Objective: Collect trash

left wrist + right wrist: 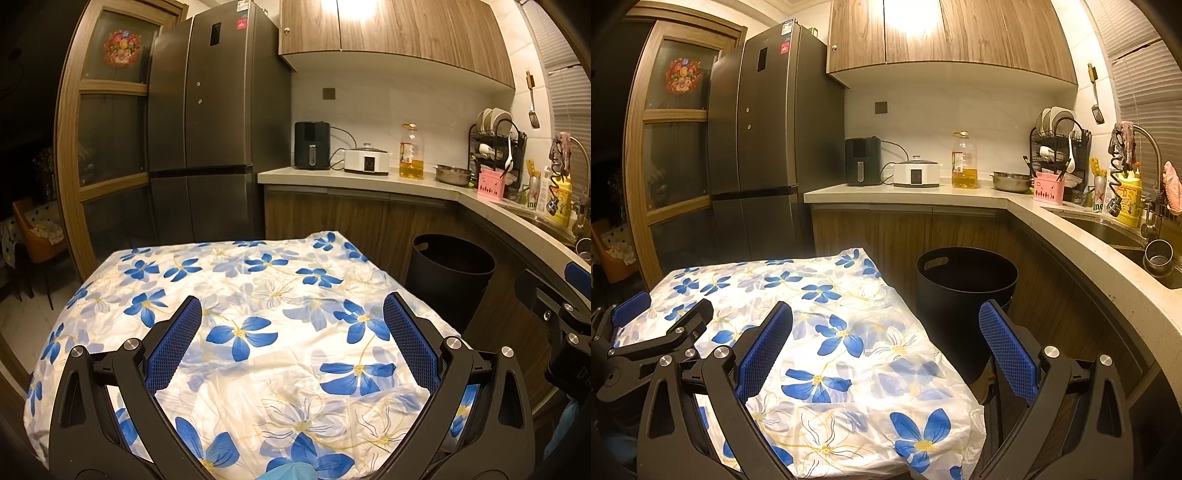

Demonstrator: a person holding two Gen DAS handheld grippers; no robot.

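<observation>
Both grippers hang over a worktop (229, 295) draped in a white cloth printed with blue flowers. The left gripper (291, 314) has its blue-padded fingers (177, 343) spread wide with nothing between them. The right gripper (886, 321) is the same — fingers (1008, 350) parted and empty, the right-hand one hanging past the cloth's edge. A black bin (964, 295) stands on the floor just beside the worktop's far right corner, in front of the wooden cabinets; I can't make out what lies inside it. No trash shows on the cloth. Behind, a dark fridge (207, 122) stands tall, and the kitchen counter (905, 194) carries an oil bottle (964, 162) and a dish rack (1060, 147).
</observation>
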